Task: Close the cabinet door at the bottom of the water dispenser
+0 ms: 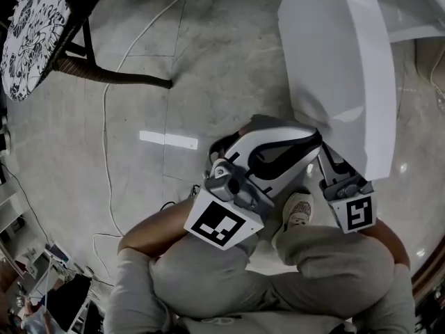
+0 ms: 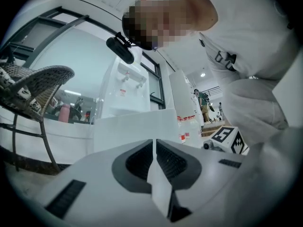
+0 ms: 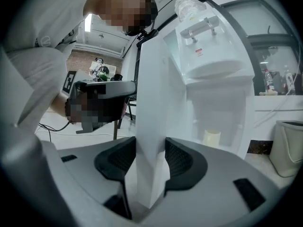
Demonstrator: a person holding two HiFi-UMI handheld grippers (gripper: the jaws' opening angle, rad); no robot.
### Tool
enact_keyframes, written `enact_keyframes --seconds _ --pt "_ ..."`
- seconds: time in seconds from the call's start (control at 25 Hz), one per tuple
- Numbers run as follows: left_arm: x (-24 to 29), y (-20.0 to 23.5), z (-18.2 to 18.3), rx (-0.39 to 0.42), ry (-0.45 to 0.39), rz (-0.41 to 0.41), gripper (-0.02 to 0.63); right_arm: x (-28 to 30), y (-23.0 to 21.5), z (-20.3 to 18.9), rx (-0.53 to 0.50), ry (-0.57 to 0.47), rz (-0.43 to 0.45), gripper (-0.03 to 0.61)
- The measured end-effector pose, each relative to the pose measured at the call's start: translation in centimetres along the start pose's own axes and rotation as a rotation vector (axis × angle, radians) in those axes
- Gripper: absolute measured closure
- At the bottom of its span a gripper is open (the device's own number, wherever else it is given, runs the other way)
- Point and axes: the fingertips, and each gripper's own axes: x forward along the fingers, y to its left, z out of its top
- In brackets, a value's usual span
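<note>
Here we recorded the outset of the closing. The grey floor (image 1: 208, 82) carried the white water dispenser (image 3: 208, 56). Its taps showed high in the right gripper view, and its bottom cabinet (image 3: 236, 112) lay open beneath them. The cabinet door (image 3: 151, 93) stood swung out toward us. It appeared edge-on in that view, well apart from the opening it had to cover.

The right gripper (image 3: 150, 148) had its jaws wide, astride the door's edge. The panel filled the gap between the pads, yet we judged it straddled rather than clamped. The left gripper (image 2: 154, 145) had its jaws almost together, with only a thin slit between them and nothing caught in it. It lay just beside the right gripper in the head view. A small pale cylinder (image 3: 211, 137) sat inside the cabinet.

We judged the task barely begun. The door had been reached, but the whole swing back to the opening and the final press flush were yet to be done.
</note>
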Motion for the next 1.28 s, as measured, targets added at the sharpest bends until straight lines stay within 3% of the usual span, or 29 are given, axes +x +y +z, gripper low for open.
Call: enact_keyframes --seconds 0.6,0.92,1.28 --pt "5.7 -1.6 -2.2 -0.012 0.051 -0.159 0.588 -5.0 -10.8 -1.7 0.049 0.005 -0.36 0.394" --pt "11.2 -1.2 -4.1 0.059 0.108 -0.107 0.588 -4.7 -14.4 -1.6 0.026 -0.035 -0.404 0.388" --pt "16.1 -2.3 -6.2 0.037 0.136 -0.115 0.601 -4.9 -16.6 -1.4 0.019 -0.058 -0.435 0.38"
